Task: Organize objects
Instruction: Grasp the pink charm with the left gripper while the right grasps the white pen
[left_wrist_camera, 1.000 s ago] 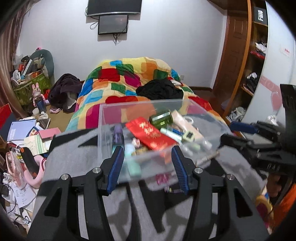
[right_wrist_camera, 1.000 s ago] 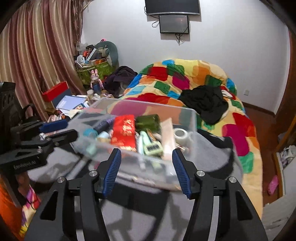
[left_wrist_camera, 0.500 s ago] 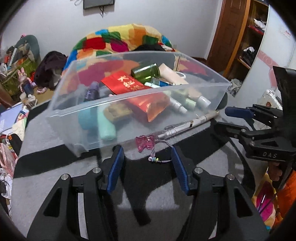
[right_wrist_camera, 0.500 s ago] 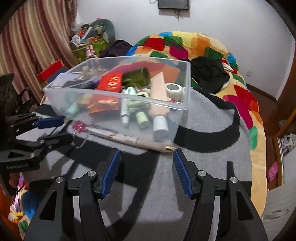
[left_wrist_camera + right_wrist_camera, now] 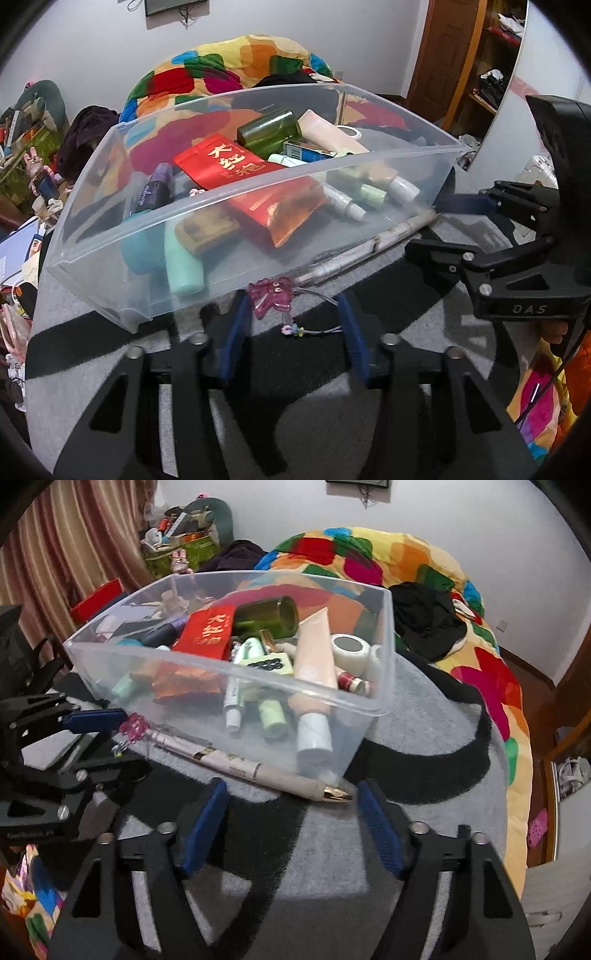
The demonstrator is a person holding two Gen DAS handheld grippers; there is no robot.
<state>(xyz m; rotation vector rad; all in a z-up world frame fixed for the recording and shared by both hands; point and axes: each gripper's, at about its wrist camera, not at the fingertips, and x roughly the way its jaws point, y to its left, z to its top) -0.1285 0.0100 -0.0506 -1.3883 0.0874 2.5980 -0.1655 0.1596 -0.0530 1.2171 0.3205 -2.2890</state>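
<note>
A clear plastic bin (image 5: 110,236) (image 5: 384,635) stands on a grey and black mat, full of tubes, bottles and a red packet (image 5: 225,166) (image 5: 208,631). A beige pen with a gold tip (image 5: 255,770) (image 5: 373,247) lies on the mat against the bin's near wall, with a pink charm (image 5: 271,297) (image 5: 135,727) at its end. My left gripper (image 5: 293,325) is open, its fingertips either side of the charm. My right gripper (image 5: 293,812) is open, just in front of the pen's gold tip. Both are empty.
The grey and black mat (image 5: 424,731) (image 5: 92,354) covers a round table. A bed with a bright patchwork quilt (image 5: 388,554) (image 5: 240,62) lies behind it. Clutter lies on the floor at the left (image 5: 22,155). A wooden shelf unit (image 5: 487,66) stands at the right.
Both grippers have dropped and moved closer to the mat in front of the bin. The pen and charm now lie right at their fingertips. Nothing was picked up.
</note>
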